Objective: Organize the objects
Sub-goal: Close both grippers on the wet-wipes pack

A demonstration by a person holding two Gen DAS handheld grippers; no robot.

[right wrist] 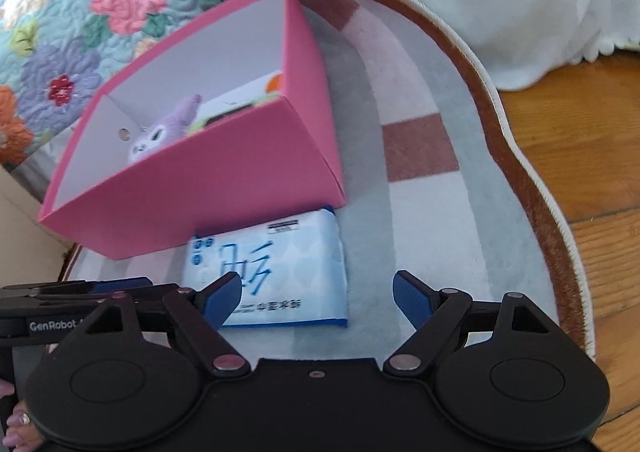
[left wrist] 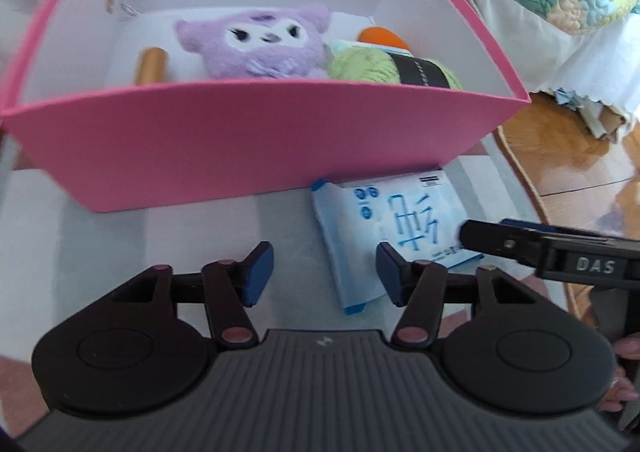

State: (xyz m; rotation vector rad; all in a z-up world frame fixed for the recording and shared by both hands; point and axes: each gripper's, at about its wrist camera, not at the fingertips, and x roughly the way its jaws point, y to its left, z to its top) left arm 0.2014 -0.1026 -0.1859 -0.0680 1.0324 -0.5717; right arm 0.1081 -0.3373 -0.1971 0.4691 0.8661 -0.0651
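A blue-and-white tissue pack [left wrist: 360,236] [right wrist: 280,272] lies flat on the rug, touching the near wall of an open pink box [left wrist: 240,147] [right wrist: 200,191]. Inside the box are a purple plush toy [left wrist: 256,43] [right wrist: 156,135], green yarn with a black band [left wrist: 364,65], a gold cylinder [left wrist: 150,65] and something orange [left wrist: 378,36]. My left gripper [left wrist: 326,272] hangs open just above the pack's near left corner, nothing pressed between its pads. My right gripper [right wrist: 318,292] stands open wider over the pack's near right part. One of its fingers [left wrist: 492,242] reaches in from the right.
The pale rug [right wrist: 420,232] has a brown border, with wooden floor [right wrist: 580,139] beyond it on the right. A floral quilt [right wrist: 80,11] and white bed skirt [right wrist: 520,11] hang behind the box. A cardboard edge [right wrist: 20,232] stands at the far left.
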